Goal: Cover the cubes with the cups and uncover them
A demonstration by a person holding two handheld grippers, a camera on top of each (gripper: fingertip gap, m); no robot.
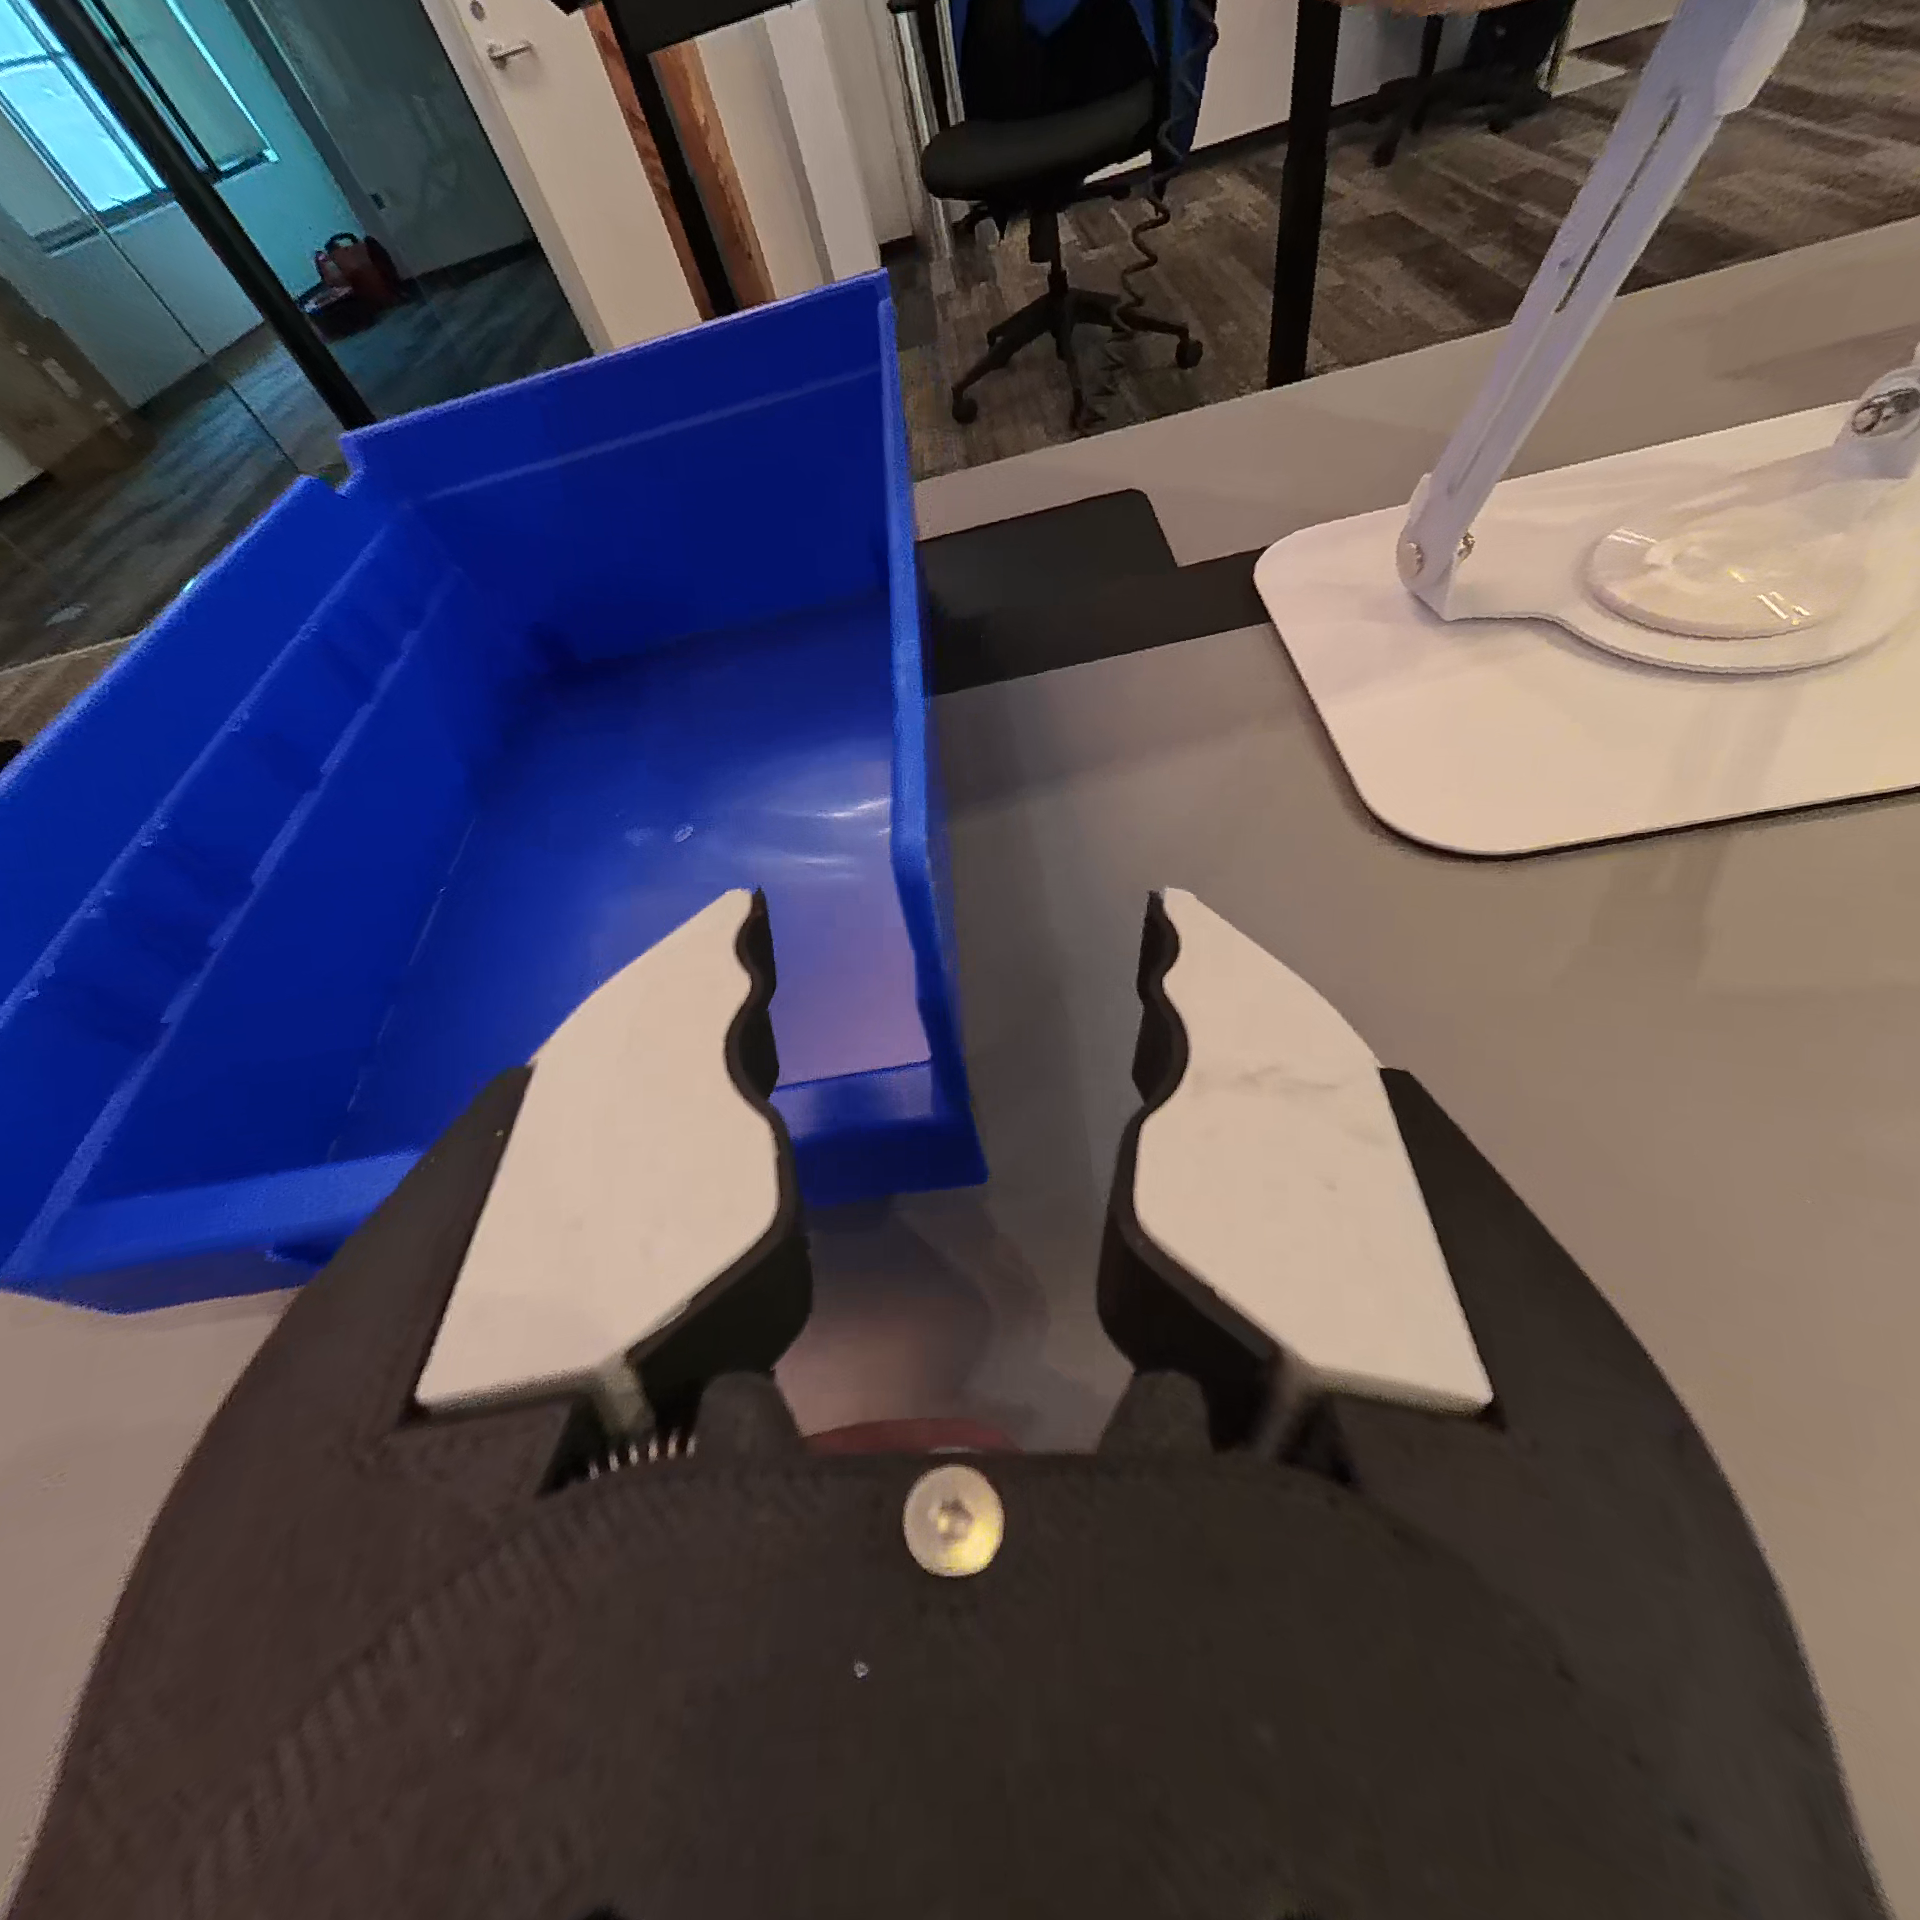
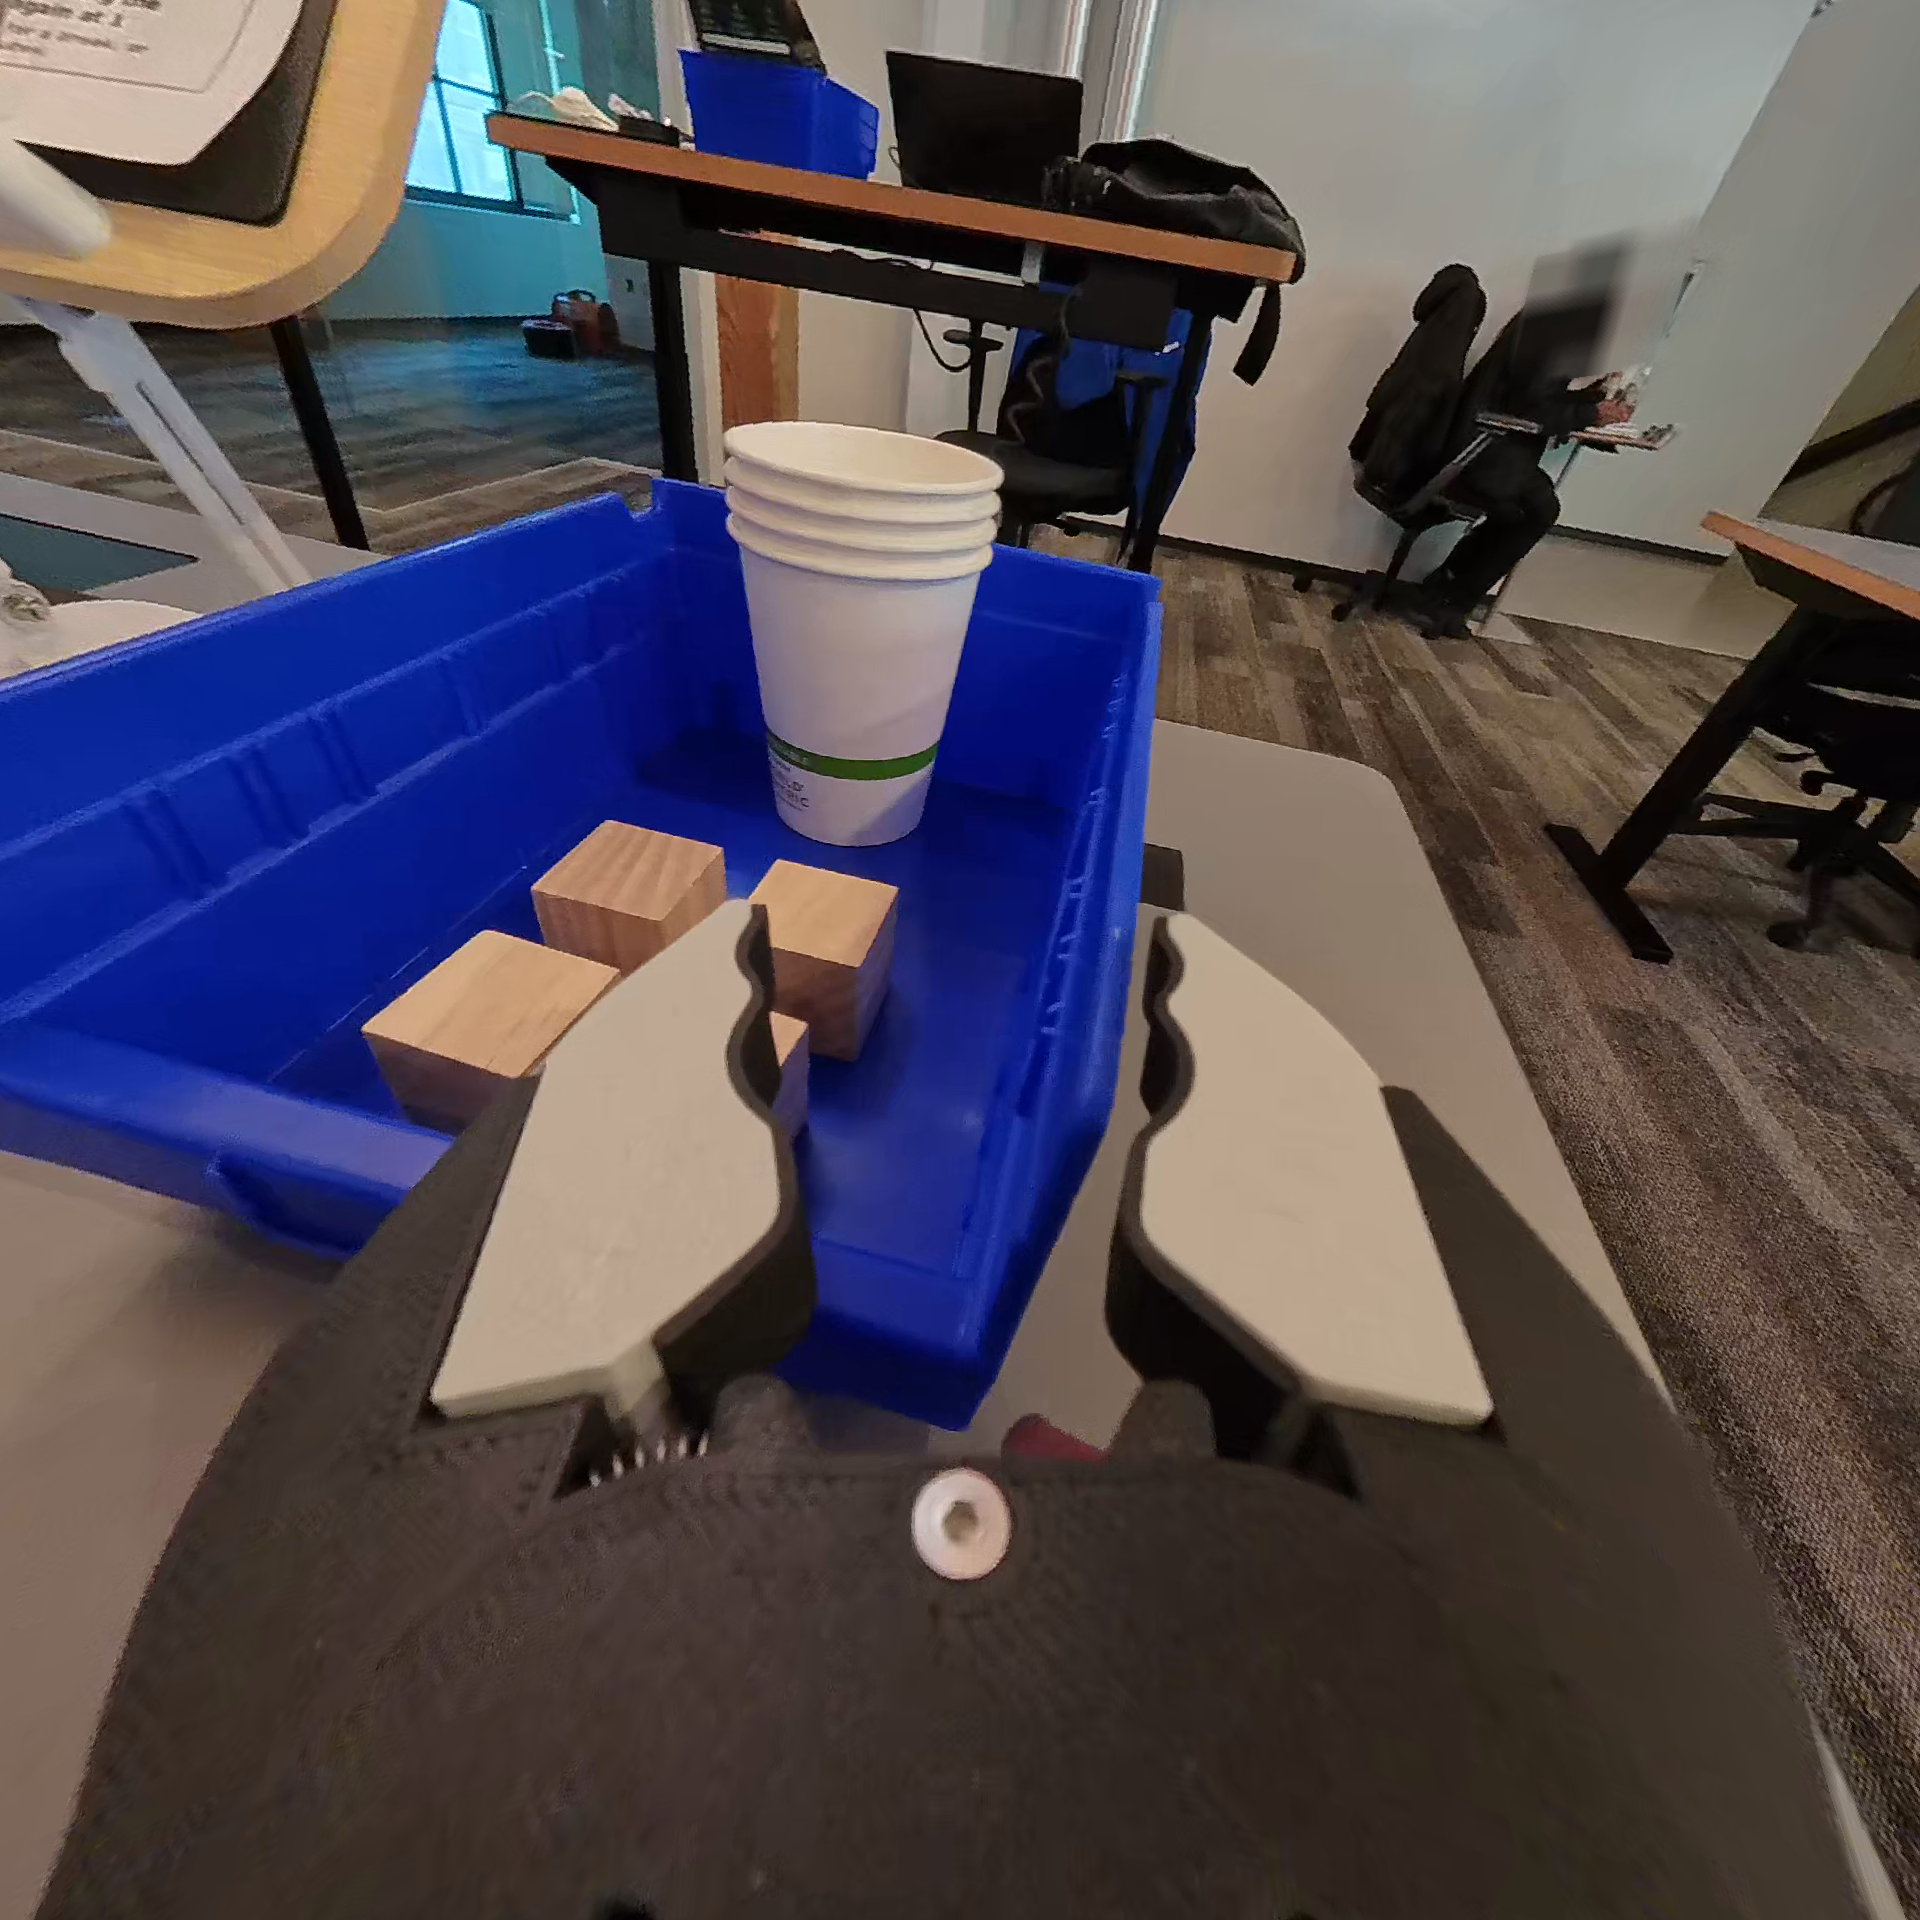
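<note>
In the right wrist view a stack of several white paper cups (image 2: pixel 860 644) stands upright at the far end of a blue bin (image 2: pixel 1070 1039). Wooden cubes lie in the bin in front of the cups: one at the back left (image 2: pixel 629 894), one at the back right (image 2: pixel 831 961), one nearer on the left (image 2: pixel 483 1023), and a further one mostly hidden behind my left finger. My right gripper (image 2: pixel 956 925) is open and empty over the bin's near right corner. In the left wrist view my left gripper (image 1: pixel 956 909) is open and empty beside an empty blue bin (image 1: pixel 904 623).
A white stand with a flat base (image 1: pixel 1558 727) and a slanted arm sits on the grey table (image 1: pixel 1455 1039) to the right of the left gripper. The table's right edge (image 2: pixel 1507 1039) runs close to the right bin. Desks, office chairs and a seated person are in the background.
</note>
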